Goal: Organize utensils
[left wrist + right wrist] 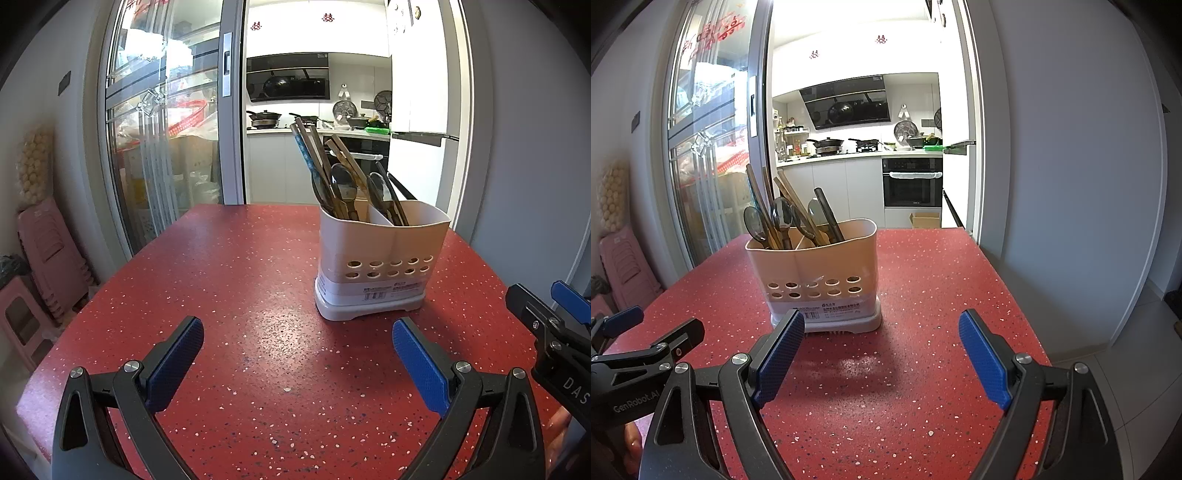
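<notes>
Okay, both tools are parked over the red speckled table (229, 280) and nothing is in my grip. Left gripper (298, 350): jaws spread wide, blue pads (177, 363) well apart, only bare tabletop between them. Right gripper (881, 349): the same, jaws wide, nothing between its blue pads (984, 360).

The thing that matters is the white utensil holder (380, 254), standing upright on the table ahead of both tools, with a divider splitting it into two compartments. From the left tool it sits ahead and off to the right, beyond the right-hand finger. From the right wrist view the utensil holder (816, 269) is ahead and to the left, its base just past the tip of the left-hand finger.

Everything appears to be in the caddy already: spoons (343, 188) bowl-up, wooden chopsticks (317, 155), and a dark-handled piece (829, 218) in the right-side compartment. All of them lean, long axes running up and away toward the kitchen doorway, tops tilted left. I see no loose utensil on the table.

My read: the right tool is the nearer one to the holder. Any pick from here means coming down on those slanted handles from above, jaws turned across the handle, not along it. The bunch is crowded, so pulling one could drag its neighbours.
</notes>
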`<state>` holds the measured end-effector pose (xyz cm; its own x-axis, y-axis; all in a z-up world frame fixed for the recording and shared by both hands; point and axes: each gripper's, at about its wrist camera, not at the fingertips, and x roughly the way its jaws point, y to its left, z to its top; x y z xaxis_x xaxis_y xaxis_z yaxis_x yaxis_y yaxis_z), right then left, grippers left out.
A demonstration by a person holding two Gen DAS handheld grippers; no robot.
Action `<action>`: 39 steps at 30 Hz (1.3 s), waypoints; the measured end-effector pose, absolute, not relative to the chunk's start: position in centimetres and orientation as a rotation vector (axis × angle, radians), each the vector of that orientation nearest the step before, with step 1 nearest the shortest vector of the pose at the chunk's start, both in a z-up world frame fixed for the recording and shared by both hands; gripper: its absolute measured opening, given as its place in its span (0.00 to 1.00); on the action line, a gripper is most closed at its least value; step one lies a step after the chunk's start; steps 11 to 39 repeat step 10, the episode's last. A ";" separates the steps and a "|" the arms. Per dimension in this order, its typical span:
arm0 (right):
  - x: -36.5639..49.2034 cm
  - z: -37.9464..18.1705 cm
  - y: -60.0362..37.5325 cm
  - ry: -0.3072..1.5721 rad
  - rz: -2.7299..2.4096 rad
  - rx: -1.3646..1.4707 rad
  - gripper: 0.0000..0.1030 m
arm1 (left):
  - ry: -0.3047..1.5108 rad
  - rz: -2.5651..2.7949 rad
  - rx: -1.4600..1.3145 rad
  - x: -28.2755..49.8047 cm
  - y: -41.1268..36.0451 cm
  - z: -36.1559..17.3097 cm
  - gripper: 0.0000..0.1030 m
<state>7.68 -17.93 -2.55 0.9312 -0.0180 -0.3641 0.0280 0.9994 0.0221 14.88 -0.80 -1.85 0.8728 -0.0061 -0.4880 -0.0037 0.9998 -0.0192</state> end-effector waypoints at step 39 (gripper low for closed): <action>7.4 -2.6 -17.7 0.377 -0.022 0.027 0.85 | 0.512 -0.009 -0.021 15.0 -0.8 -1.8 1.00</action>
